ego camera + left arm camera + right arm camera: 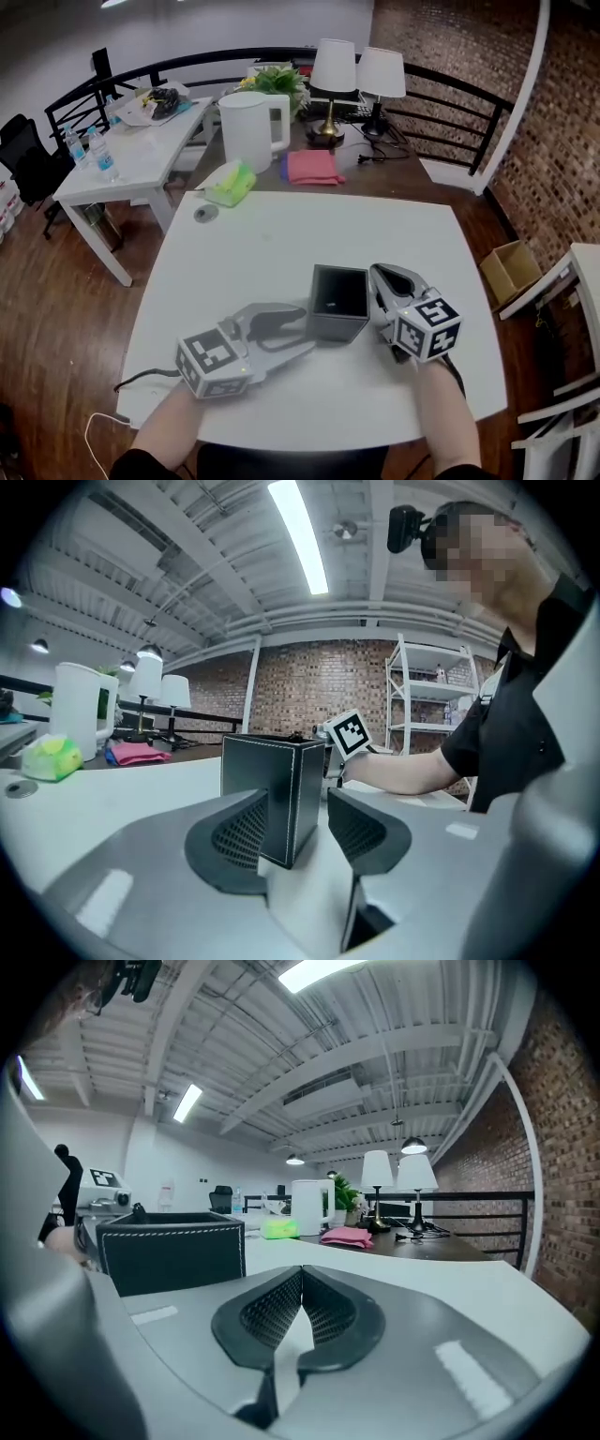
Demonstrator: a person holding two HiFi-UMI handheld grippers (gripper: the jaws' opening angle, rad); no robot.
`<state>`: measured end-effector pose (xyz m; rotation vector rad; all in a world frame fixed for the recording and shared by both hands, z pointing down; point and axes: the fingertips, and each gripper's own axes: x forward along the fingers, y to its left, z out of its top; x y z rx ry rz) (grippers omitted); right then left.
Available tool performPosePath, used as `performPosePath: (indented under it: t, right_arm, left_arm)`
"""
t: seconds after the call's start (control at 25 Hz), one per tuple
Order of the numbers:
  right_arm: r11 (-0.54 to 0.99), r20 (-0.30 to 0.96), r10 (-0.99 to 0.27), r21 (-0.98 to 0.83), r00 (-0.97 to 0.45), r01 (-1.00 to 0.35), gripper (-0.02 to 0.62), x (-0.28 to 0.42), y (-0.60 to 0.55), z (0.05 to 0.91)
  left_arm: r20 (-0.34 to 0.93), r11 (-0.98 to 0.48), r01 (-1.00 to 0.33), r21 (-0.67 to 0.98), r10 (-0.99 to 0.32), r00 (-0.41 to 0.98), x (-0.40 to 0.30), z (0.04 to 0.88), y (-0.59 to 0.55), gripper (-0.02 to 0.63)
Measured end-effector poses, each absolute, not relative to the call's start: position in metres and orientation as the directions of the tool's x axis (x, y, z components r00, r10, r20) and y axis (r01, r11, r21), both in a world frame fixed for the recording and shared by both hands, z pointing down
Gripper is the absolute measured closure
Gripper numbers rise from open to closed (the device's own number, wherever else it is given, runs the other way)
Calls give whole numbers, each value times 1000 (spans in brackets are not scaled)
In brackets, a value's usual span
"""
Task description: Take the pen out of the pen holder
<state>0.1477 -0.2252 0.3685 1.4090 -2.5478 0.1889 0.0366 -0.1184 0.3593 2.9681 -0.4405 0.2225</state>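
Note:
A black square pen holder [337,302] with white stitching stands upright on the white table [281,234]. Its inside is dark, and I cannot make out a pen in it. My left gripper [307,331] reaches in from the left, open, and the holder's near corner [248,766] sits between its jaws [295,822]. A gap shows at the right pad. My right gripper [382,277] lies just right of the holder, shut with nothing held [302,1279]. In the right gripper view the holder [173,1251] stands to the left of the jaws.
At the table's far side are a white kettle [251,120], a pink cloth [312,167], a green object [231,181] and two lamps [333,70]. A second white table [131,155] with bottles stands far left. A cardboard box [511,270] sits on the floor at the right.

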Motion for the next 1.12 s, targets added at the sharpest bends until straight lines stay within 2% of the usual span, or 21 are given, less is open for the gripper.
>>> performPosePath:
  t: [0.28,0.48,0.8,1.12]
  right_arm:
    - [579,225,-791,-24,-569,-815,581,128,-221,363]
    - [667,219,-718,-55,-660,-743,581,125,-199,359]
    - [786,242,-597,-12,-765,-618,581,109,-149,352]
    - [820,215,-560,8,-800,-572,581,90,-127,346]
  left_arm:
    - [173,-931,-355,78,-338,925,37,364,-128,430]
    - [176,-919,-386,81,-368,913,30,364,-134,443]
    - [165,-928,-365,77,-349,922,27,361,-133,460]
    - [147,-945,-317,76,-304,941,13,359,-137,481]
